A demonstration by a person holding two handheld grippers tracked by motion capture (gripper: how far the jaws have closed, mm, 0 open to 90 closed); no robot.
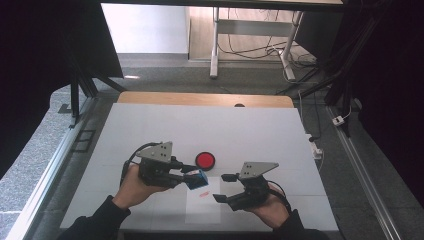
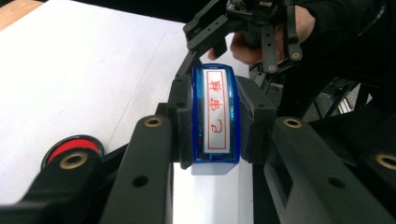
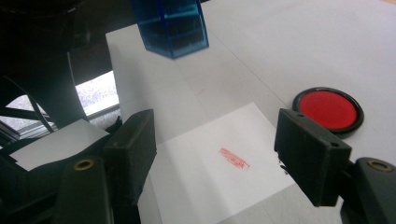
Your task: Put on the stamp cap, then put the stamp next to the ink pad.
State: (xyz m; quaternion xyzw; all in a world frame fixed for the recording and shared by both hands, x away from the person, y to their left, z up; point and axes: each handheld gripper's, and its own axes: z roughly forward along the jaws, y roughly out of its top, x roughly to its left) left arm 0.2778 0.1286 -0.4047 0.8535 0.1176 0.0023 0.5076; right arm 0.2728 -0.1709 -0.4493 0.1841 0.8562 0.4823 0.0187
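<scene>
Stamp, paper sheet and ink pad on white tabletop, near to far.
Nearest: right tool [image 1: 223, 187], jaws apart with nothing between them, above the right edge of the paper sheet [image 1: 202, 206], which lies at the near tabletop [image 1: 250, 125] edge and bears a red stamp mark [image 1: 203, 194]. Left tool [image 1: 192, 176] clamps the blue stamp [image 1: 198, 179], held clear above the sheet. Beyond: round red ink pad [image 1: 205, 160], apart from the sheet; open white surface behind and to both sides.

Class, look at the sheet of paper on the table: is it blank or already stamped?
Stamped. The paper bears one red rectangular imprint, and the blue stamp is held above it.
</scene>
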